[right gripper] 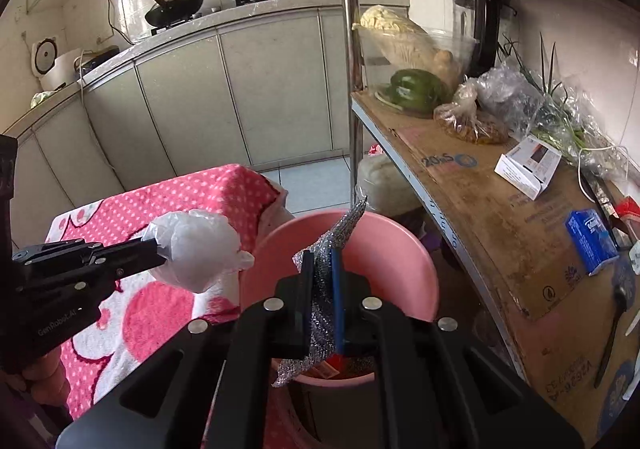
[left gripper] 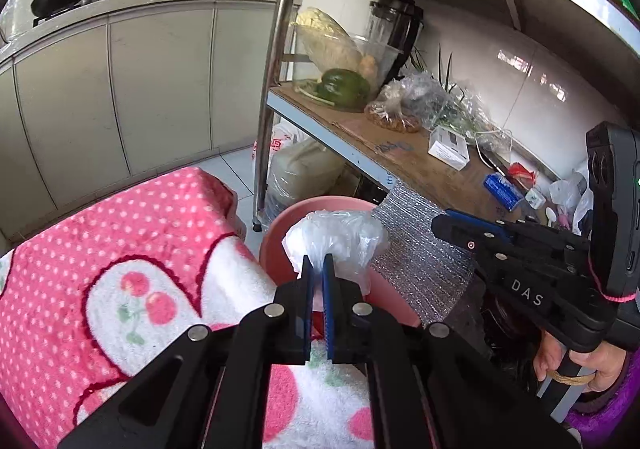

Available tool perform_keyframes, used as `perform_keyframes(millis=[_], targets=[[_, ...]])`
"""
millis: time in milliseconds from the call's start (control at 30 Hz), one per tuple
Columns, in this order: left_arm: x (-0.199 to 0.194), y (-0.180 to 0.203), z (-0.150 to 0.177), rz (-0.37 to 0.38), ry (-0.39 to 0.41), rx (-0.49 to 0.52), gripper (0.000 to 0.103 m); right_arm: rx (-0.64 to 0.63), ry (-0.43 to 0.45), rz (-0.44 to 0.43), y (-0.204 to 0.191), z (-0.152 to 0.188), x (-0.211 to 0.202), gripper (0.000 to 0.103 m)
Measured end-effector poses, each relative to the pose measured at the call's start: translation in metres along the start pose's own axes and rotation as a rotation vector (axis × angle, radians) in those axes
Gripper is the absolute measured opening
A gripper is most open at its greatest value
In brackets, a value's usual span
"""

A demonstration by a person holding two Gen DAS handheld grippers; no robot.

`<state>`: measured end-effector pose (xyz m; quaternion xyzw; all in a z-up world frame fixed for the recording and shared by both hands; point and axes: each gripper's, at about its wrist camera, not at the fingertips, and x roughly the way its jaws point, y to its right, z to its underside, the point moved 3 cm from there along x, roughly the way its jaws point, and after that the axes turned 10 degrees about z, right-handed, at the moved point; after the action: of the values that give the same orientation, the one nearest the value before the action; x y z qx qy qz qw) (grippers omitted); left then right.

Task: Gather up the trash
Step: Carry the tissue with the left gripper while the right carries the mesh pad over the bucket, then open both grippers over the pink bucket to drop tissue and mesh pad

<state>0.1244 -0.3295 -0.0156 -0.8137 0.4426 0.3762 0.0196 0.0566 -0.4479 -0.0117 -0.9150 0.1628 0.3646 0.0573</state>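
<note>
Above the pink bucket (right gripper: pixel 360 245), the left gripper (left gripper: pixel 318 281) pinches a clear plastic bag (left gripper: pixel 340 237); the right gripper (right gripper: pixel 322 273) clamps silver foil wrap (right gripper: pixel 340 233).

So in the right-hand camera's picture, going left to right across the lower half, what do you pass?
Left gripper → white plastic bag → silvery foil scrap in the right gripper → pink bucket → blue box.

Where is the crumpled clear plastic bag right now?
Clamped in the left gripper, the plastic bag hangs at the pink bucket's left rim, beside the pink towel.
</note>
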Motion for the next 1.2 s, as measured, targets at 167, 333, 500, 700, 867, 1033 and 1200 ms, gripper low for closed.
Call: perform_keyframes(millis=[167, 333, 500, 700, 867, 1033, 1200], targets=[[0.033, 0.000, 0.002, 0.006, -0.049, -0.010, 0.004, 0.010, -0.030, 0.019, 0.009, 0.006, 0.020, 0.009], [0.053, -0.006, 0.006, 0.003, -0.093, -0.037, 0.004, 0.017, -0.048, 0.035, 0.015, 0.009, 0.034, 0.009], [0.066, -0.009, 0.010, -0.004, -0.120, -0.049, 0.004, 0.016, -0.065, 0.047, 0.019, 0.011, 0.046, 0.009], [0.071, -0.006, 0.012, 0.004, -0.125, -0.045, 0.006, 0.009, -0.082, 0.038, 0.017, 0.015, 0.052, 0.009], [0.069, -0.005, 0.010, 0.008, -0.120, -0.053, 0.012, 0.016, -0.070, 0.051, 0.019, 0.015, 0.051, 0.010], [0.064, -0.007, 0.006, 0.009, -0.104, -0.076, 0.020, 0.013, -0.062, 0.061, 0.020, 0.012, 0.047, 0.010], [0.055, -0.008, 0.005, 0.007, -0.088, -0.086, 0.024, 0.014, -0.059, 0.051, 0.017, 0.013, 0.036, 0.011]])
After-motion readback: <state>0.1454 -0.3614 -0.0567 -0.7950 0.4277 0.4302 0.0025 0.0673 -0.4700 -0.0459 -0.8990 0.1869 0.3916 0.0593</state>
